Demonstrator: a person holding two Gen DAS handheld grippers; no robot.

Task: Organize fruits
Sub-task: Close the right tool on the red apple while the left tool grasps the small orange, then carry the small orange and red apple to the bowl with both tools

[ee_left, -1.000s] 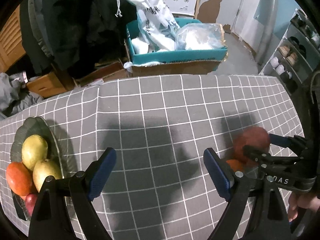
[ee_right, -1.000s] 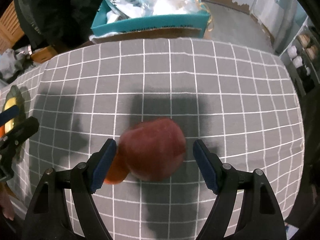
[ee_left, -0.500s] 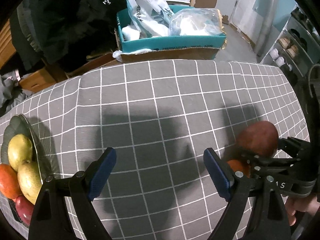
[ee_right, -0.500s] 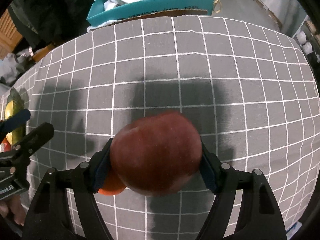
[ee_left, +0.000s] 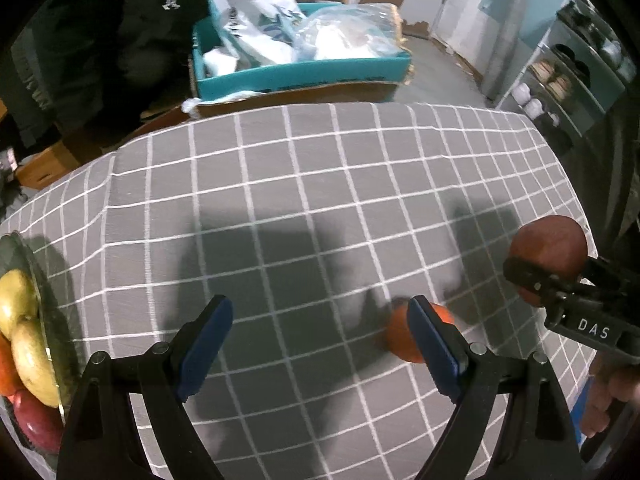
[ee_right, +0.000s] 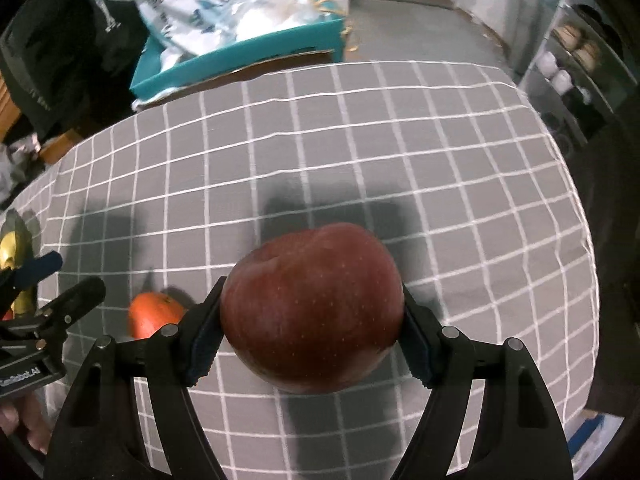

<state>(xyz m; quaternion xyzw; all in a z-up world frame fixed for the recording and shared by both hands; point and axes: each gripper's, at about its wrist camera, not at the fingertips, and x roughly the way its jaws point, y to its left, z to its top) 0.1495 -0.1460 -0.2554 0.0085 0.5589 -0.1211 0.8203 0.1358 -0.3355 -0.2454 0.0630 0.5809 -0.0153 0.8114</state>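
I've got the right gripper point(ee_right: 312, 334) jaws pinching the apple point(ee_right: 312, 308) across its middle; firm, smooth, slippery; left gripper point(ee_left: 320, 340) jaws spread.

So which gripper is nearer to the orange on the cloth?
Left. The left gripper has one finger just beside the orange; the right gripper is off to the side, holding the red apple.

You work over a table under a grey cloth point(ee_left: 320, 184) with a white grid. Beyond its far edge sits a teal box point(ee_left: 304, 74) stuffed with plastic bags point(ee_right: 224, 12), dark clothing point(ee_left: 100, 40) beside it. To your right, shelves point(ee_left: 560, 80) line a grey floor point(ee_right: 420, 28) and patchy white wall.
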